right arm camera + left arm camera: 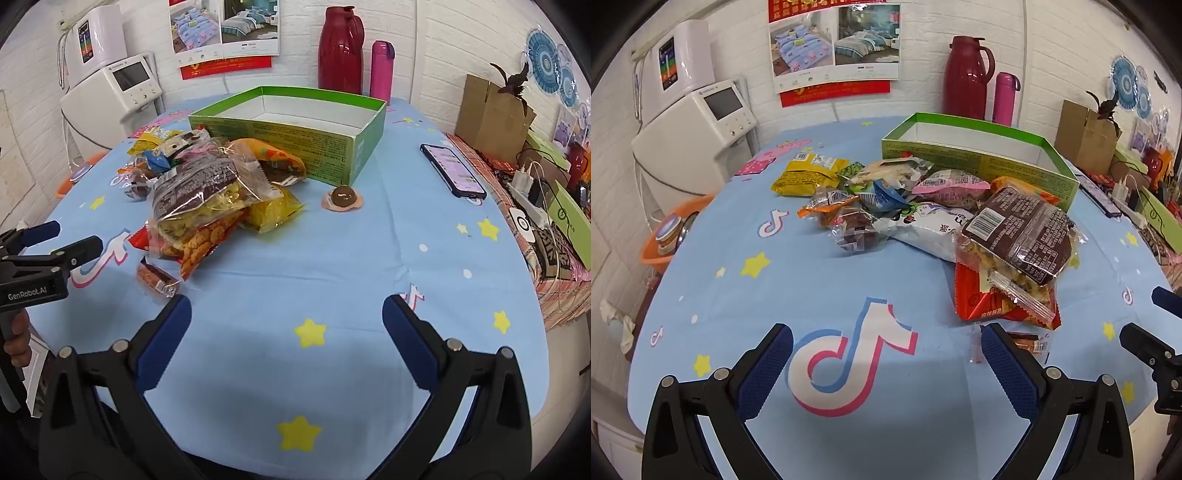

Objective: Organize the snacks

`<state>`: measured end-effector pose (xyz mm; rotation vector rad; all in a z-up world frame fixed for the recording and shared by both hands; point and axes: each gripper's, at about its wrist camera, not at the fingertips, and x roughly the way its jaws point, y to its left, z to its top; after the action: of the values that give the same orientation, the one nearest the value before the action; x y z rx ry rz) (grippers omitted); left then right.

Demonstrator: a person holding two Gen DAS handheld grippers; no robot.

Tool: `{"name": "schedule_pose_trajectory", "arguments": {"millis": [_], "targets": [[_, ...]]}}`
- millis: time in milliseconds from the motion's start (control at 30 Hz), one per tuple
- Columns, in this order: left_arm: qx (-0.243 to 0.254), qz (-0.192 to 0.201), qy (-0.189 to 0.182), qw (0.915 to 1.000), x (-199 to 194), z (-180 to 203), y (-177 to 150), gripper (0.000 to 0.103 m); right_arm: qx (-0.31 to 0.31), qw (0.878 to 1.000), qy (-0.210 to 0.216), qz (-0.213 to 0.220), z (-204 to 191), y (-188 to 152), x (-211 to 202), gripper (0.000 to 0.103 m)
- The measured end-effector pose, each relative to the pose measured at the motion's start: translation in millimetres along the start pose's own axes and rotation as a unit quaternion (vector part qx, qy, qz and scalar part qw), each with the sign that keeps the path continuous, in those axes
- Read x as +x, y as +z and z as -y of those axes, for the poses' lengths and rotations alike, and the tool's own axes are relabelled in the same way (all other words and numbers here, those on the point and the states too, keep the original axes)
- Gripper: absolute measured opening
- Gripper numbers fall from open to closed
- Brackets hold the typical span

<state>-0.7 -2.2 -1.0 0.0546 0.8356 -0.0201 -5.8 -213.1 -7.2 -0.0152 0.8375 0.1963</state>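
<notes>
A heap of snack packets (923, 206) (207, 192) lies on the blue tablecloth in front of an open green box (982, 162) (295, 144), which looks bare inside. Topmost is a brown-labelled clear bag (1019, 236) (199, 184) over a red packet (997, 302). A small orange packet (1030, 343) (157, 278) lies nearest me. A round brown sweet (341, 197) sits alone right of the heap. My left gripper (886, 354) is open, low over the cloth, short of the heap; it also shows in the right wrist view (68, 240). My right gripper (286, 325) is open over bare cloth.
A phone (452, 168) lies right of the box. A red flask (341, 50) and a pink bottle (382, 72) stand behind it. A cardboard box (491, 114) and cluttered chargers (528, 192) fill the right side. An orange basin (670, 236) sits off the left edge. A hand (16, 343) holds the left gripper.
</notes>
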Motion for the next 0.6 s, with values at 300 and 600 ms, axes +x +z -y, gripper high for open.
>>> {"name": "schedule_pose_trajectory", "arguments": {"millis": [300,600], "targets": [[-0.003,-0.007,-0.003,1.0000,6.7,-3.4,6.3,0.103,0.000,1.000,-0.002,-0.004,-3.7,2.0,3.6,0.103],[-0.002,-0.009,-0.004,1.0000,8.8,-3.8,5.4,0.103,0.000,1.000,-0.002,-0.006,-4.1,3.0,5.8,0.103]]}}
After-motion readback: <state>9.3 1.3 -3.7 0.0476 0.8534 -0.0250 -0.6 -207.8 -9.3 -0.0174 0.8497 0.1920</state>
